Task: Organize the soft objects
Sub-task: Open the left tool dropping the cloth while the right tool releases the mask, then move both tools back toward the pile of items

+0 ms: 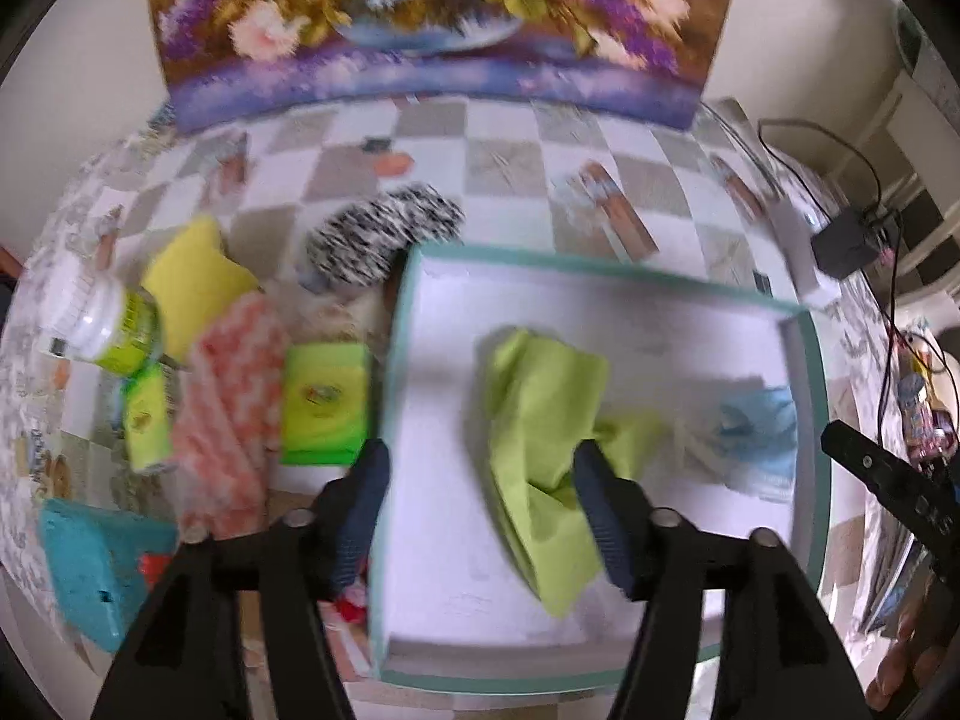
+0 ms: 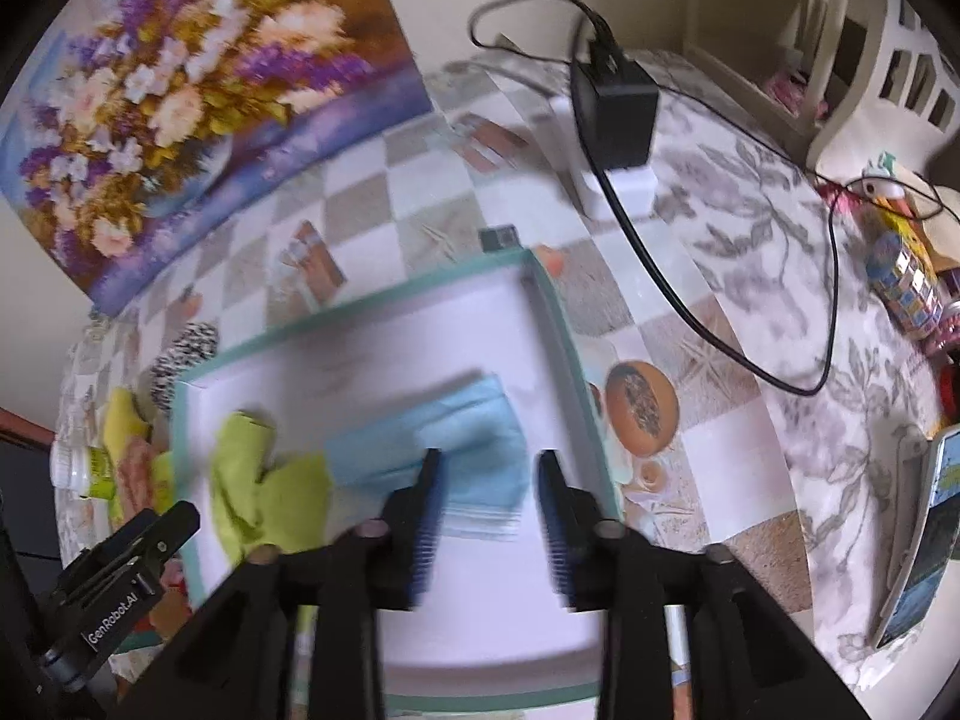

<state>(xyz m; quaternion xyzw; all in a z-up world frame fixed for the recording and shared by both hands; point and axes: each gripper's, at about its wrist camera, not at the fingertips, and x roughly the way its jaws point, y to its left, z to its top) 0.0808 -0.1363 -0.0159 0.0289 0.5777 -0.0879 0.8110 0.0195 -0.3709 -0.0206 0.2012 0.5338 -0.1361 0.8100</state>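
Seen from above, a shallow white box with a teal rim [image 1: 817,396] on a checked tablecloth [image 1: 510,168], a flower painting [image 1: 420,18] propped behind it. Inside the box, a crumpled green cloth [image 1: 540,420] near the middle and a folded pale blue cloth [image 1: 762,438] toward the right wall, the two just beside each other.

Left gripper [image 1: 480,504] poised over the box, jaws parted and gripping nothing. Its left finger hanging over the box's left rim, its right finger [image 1: 606,522] crossing in front of the green cloth, most of that cloth lying between and just beyond the fingers; contact not clear through the blur.

Right gripper [image 2: 489,516] likewise spread apart and empty, above the right half of the box. Blue cloth [image 2: 432,438] flat on the box floor just ahead of the fingertips and partly between them, the left finger [image 2: 429,510] overlapping its near edge. Green cloth [image 2: 264,492] off to that gripper's left, well outside the jaws.

Left of the box, on the tablecloth: a yellow cloth [image 1: 192,282], an orange-and-white checked cloth [image 1: 234,408], a green sponge [image 1: 327,402], a black-and-white fuzzy item [image 1: 378,234], a teal sponge [image 1: 90,570], and a white-capped bottle [image 1: 102,324] on its side.

Right of the box, a black adapter with its cord [image 2: 615,108].
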